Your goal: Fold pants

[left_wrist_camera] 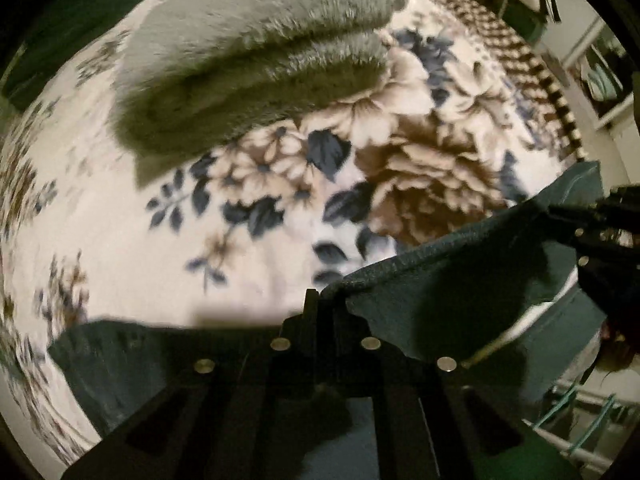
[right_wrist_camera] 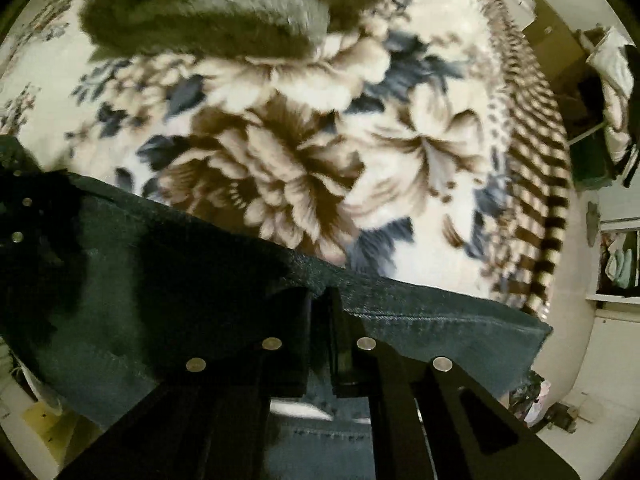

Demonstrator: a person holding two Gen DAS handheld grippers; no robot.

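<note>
The pants are dark blue-green denim (left_wrist_camera: 452, 292), held up above a floral blanket. My left gripper (left_wrist_camera: 320, 300) is shut on the top edge of the pants, which hang below and to the right of it. My right gripper (right_wrist_camera: 320, 300) is shut on the same edge of the pants (right_wrist_camera: 168, 280) further along. The right gripper also shows at the right edge of the left wrist view (left_wrist_camera: 600, 216), and the left gripper at the left edge of the right wrist view (right_wrist_camera: 20, 208). The fabric stretches taut between them.
A white blanket with brown and blue flowers (left_wrist_camera: 248, 168) covers the bed below. A folded grey fluffy blanket (left_wrist_camera: 256, 56) lies at its far side, also in the right wrist view (right_wrist_camera: 208, 20). Shelves and clutter (right_wrist_camera: 616, 264) stand beyond the bed's striped right edge.
</note>
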